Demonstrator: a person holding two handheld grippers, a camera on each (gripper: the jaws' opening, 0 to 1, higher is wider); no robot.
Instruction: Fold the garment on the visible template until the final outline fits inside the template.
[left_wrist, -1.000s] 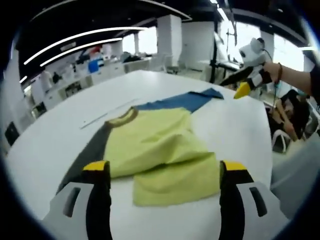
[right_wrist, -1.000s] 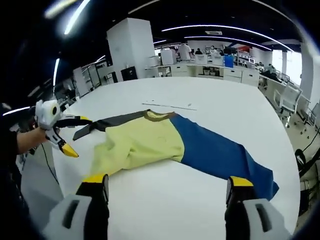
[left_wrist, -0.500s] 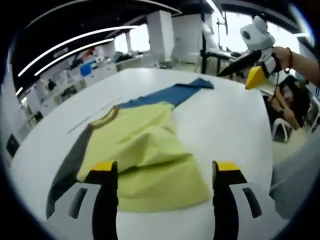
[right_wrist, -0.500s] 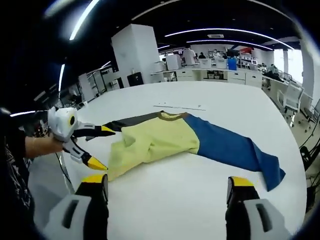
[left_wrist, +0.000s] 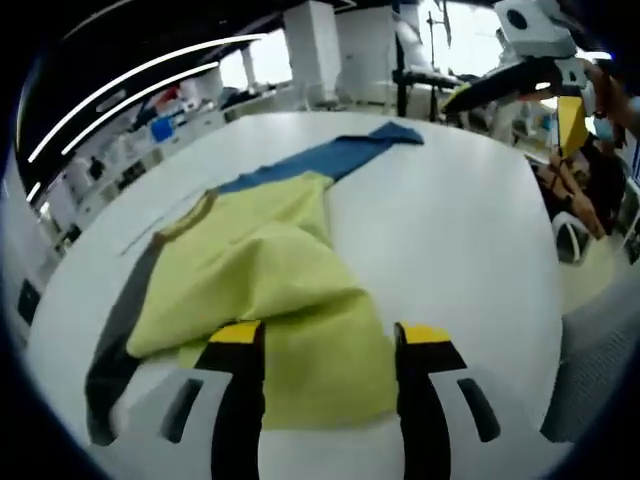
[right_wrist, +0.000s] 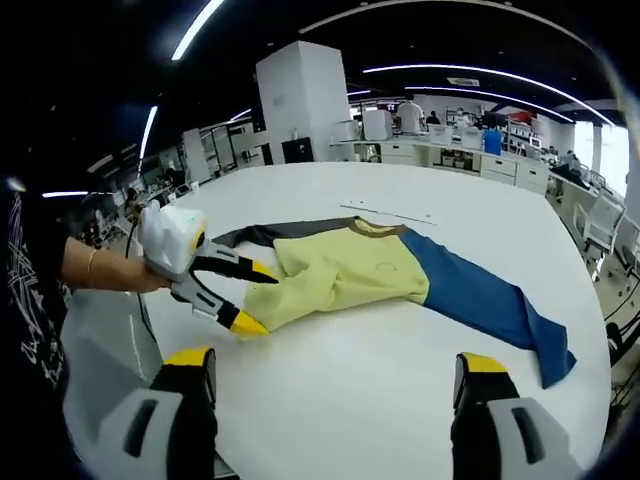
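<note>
Shirt (right_wrist: 372, 272) lies flat near the middle of the white tabletop (right_wrist: 420, 380), one garment in all: yellow body, one blue sleeve (right_wrist: 495, 305) stretched out to one side, one dark grey sleeve (right_wrist: 262, 233) on the other. You have two tools at work. Your left tool (left_wrist: 325, 335) sits low at the yellow hem (left_wrist: 320, 370), its jaws apart and straddling the bunched cloth, one on each side; I judge you placed it there to pinch the hem and carry it up over the body. From the right gripper view the same tool (right_wrist: 250, 298) shows at the hem edge, jaws spread, not yet clamped. Your right tool (right_wrist: 335, 365) hangs back above bare tabletop, well apart from the shirt, jaws wide and holding nothing, probably waiting for the blue sleeve. One thin line (right_wrist: 390, 211) is marked on the tabletop beyond the collar; I cannot tell whether it belongs to the template.
</note>
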